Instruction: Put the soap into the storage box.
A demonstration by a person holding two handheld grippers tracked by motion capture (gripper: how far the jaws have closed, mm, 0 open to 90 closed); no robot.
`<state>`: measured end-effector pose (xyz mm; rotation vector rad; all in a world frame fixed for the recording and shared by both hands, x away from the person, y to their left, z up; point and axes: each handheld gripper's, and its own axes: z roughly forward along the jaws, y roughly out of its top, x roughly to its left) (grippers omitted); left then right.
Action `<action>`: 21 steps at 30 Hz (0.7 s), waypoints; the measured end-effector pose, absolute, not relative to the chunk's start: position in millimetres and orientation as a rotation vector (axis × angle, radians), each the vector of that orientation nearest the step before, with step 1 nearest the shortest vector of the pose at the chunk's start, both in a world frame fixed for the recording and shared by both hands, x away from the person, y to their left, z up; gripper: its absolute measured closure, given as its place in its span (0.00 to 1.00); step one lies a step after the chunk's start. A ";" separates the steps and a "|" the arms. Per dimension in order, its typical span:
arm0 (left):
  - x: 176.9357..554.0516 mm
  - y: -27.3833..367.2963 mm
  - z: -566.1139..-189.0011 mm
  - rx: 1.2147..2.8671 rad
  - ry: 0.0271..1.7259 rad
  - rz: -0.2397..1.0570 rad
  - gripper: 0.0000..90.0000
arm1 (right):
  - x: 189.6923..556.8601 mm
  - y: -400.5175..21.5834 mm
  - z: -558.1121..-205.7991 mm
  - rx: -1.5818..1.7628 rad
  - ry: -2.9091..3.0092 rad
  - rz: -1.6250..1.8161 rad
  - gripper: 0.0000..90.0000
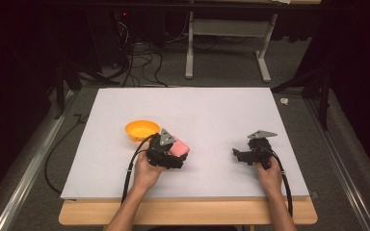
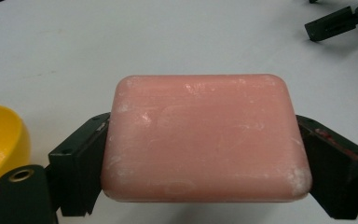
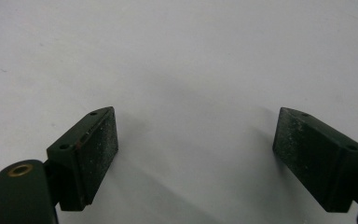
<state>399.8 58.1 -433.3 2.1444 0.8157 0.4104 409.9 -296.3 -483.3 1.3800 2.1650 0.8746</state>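
Sitting on the white bench point(image 1: 212, 110), the shallow round yellow bowl point(image 1: 141, 130) shows pale specks inside in the left gripper view. Beside it, the left gripper point(image 2: 205, 154) pinches a pink rounded soap bar point(image 2: 205, 137); the right gripper point(image 3: 196, 154) has its jaws spread over bare bench.

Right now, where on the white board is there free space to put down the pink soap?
The far half of the white board is bare, and so is the stretch between the pink soap and the right gripper. It is crowded near the yellow bowl, beside the left gripper.
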 end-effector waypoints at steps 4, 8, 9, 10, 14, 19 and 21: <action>397.4 62.3 -433.3 2.152 0.819 0.415 0.15 | 409.9 -296.3 -483.2 1.380 2.165 0.875 0.16; 395.9 63.2 -432.4 2.148 0.819 0.418 0.15 | 409.9 -296.3 -483.3 1.379 2.165 0.875 0.16; 395.1 64.3 -431.0 2.146 0.818 0.421 0.15 | 409.9 -296.3 -483.2 1.380 2.165 0.875 0.16; 395.1 64.3 -431.0 2.146 0.818 0.421 0.15 | 409.9 -296.3 -483.2 1.380 2.165 0.875 0.16; 393.8 67.4 -428.4 2.135 0.825 0.431 0.15 | 409.9 -296.3 -483.3 1.380 2.165 0.875 0.16; 392.0 74.7 -424.9 2.118 0.847 0.450 0.15 | 409.9 -296.3 -483.3 1.380 2.165 0.875 0.16; 391.6 77.9 -423.5 2.113 0.852 0.453 0.15 | 409.9 -296.2 -483.2 1.382 2.165 0.875 0.16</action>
